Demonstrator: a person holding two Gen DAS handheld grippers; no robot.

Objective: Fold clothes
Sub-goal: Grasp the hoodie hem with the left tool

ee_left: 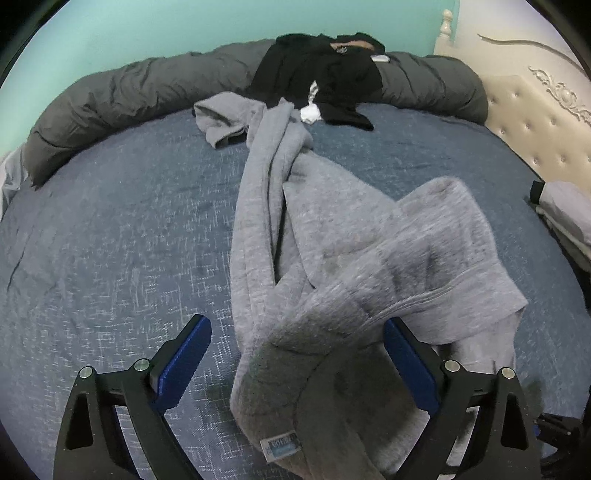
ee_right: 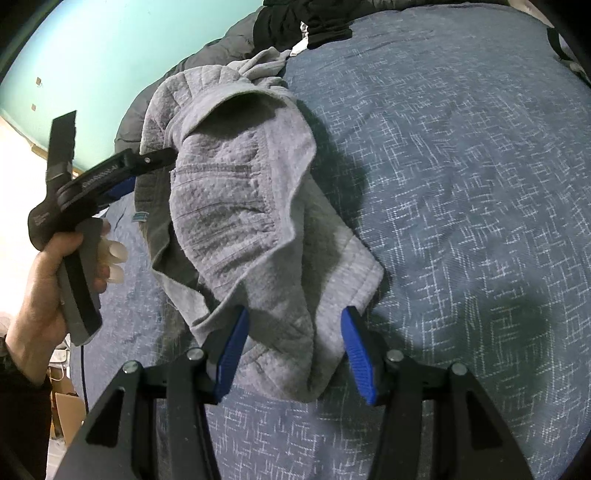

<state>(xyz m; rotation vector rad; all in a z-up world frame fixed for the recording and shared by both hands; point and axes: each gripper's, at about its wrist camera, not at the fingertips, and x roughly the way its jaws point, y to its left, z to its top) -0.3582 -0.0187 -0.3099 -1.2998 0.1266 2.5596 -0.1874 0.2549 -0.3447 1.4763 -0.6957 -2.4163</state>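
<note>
The sweatpants (ee_left: 332, 236) lie on the bed (ee_left: 110, 240), a clothes pile (ee_left: 325, 74) behind them.

Garment (ee_left: 332, 236): heather grey, with a pale blue label (ee_left: 282, 445) between the fingers. Finger pads (ee_right: 354, 354): blue; gripper frames black. Bedspread (ee_left: 110, 229): blue with white crosshatch flecks. Beyond the fingers: black clothes (ee_left: 317, 70), dark grey duvet (ee_left: 122, 99), teal wall (ee_left: 166, 26).
</note>
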